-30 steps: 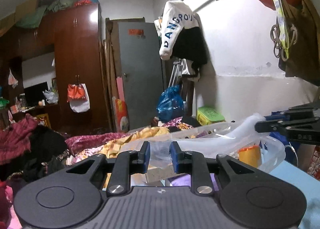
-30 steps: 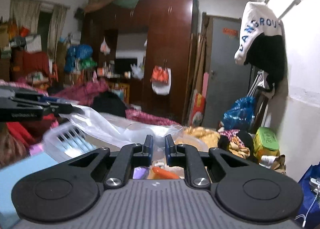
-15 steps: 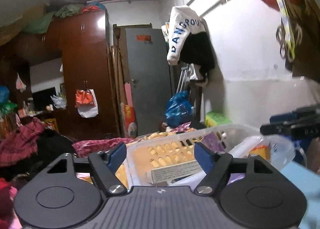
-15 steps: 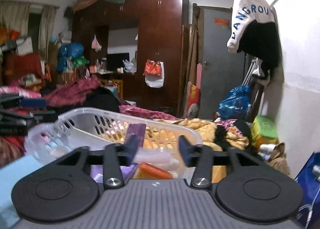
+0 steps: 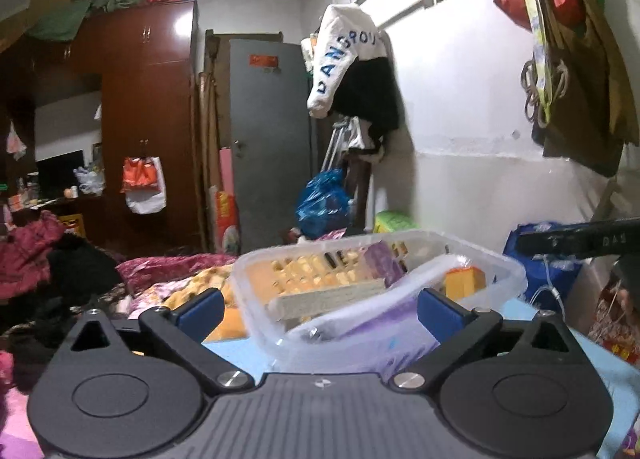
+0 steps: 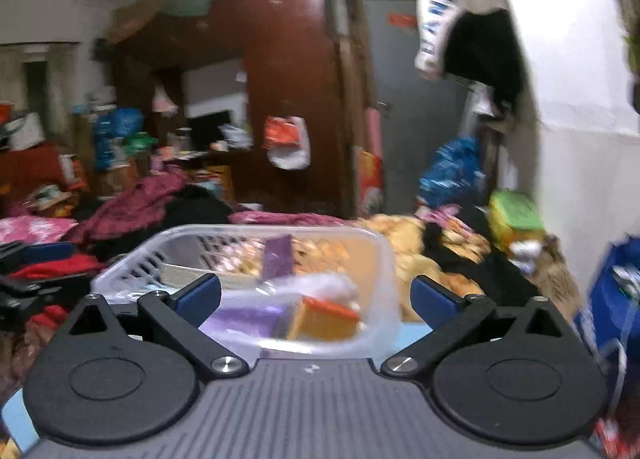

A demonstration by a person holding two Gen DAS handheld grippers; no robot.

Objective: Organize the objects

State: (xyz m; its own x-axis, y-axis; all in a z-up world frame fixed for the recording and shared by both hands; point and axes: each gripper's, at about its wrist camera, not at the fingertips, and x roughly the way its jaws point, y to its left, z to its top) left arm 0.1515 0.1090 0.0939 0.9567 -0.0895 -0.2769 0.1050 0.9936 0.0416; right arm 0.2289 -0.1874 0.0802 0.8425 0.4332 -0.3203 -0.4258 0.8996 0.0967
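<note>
A clear plastic basket (image 5: 505, 267) (image 6: 248, 227) stands on a light blue table (image 5: 240, 355). In it lie a clear plastic bag (image 5: 360, 323) (image 6: 316, 285) over something purple, an orange box (image 5: 466, 281) (image 6: 324, 319), an upright purple box (image 5: 380, 261) (image 6: 278, 261) and a flat beige pack (image 5: 328, 297). My left gripper (image 5: 318, 309) sits at the basket's near side, jaws opening wide, the pads touching nothing. My right gripper (image 6: 316, 293) is the same at another side; the basket's wall shows between its blue fingertips (image 6: 204, 291) untouched. Each gripper shows at the edge of the other's view.
Behind the basket lies a bed heaped with clothes (image 6: 132, 203) and a yellow quilt (image 6: 400, 235). A brown wardrobe (image 5: 148, 119) and grey door (image 5: 268, 131) stand at the back. Bags (image 5: 568, 59) hang on the white wall to the right; a blue bag (image 5: 540, 259) stands below.
Both grippers went from shut on the clear plastic bag, stretched above the basket, to wide open. The bag dropped into the basket. The right gripper rolled and its view is blurred.
</note>
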